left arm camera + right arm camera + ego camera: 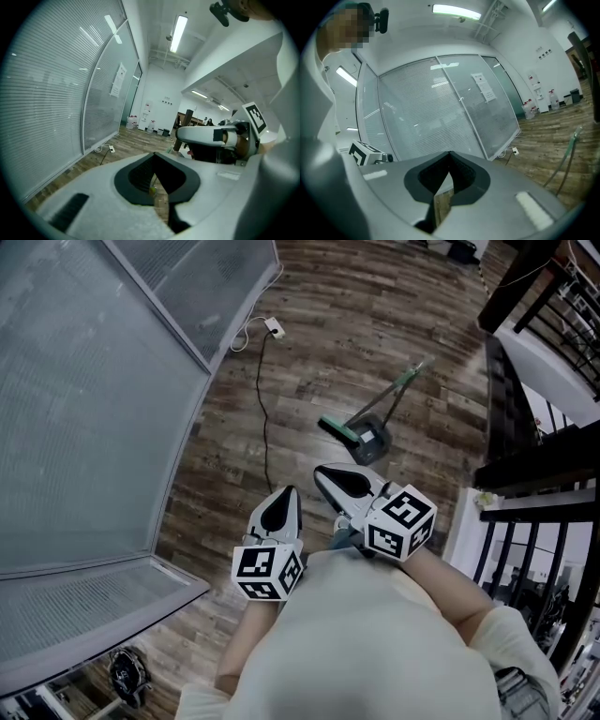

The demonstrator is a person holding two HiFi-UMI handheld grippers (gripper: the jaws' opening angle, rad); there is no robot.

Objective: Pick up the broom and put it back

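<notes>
Left tongs (287, 495) and right tongs (321, 472) are pressed together, empty, and the broom (339, 431) sits well ahead on the floor (309, 334) by a dustpan (373, 442), so spread one pair before closing on its handle.

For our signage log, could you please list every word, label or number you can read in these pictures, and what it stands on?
No text here can be read.
Paper sheet on the glass wall: print too blurred to read.
Small signs on the far white wall: too small to read.
Marker cubes: black-and-white square patterns only, no letters.
</notes>
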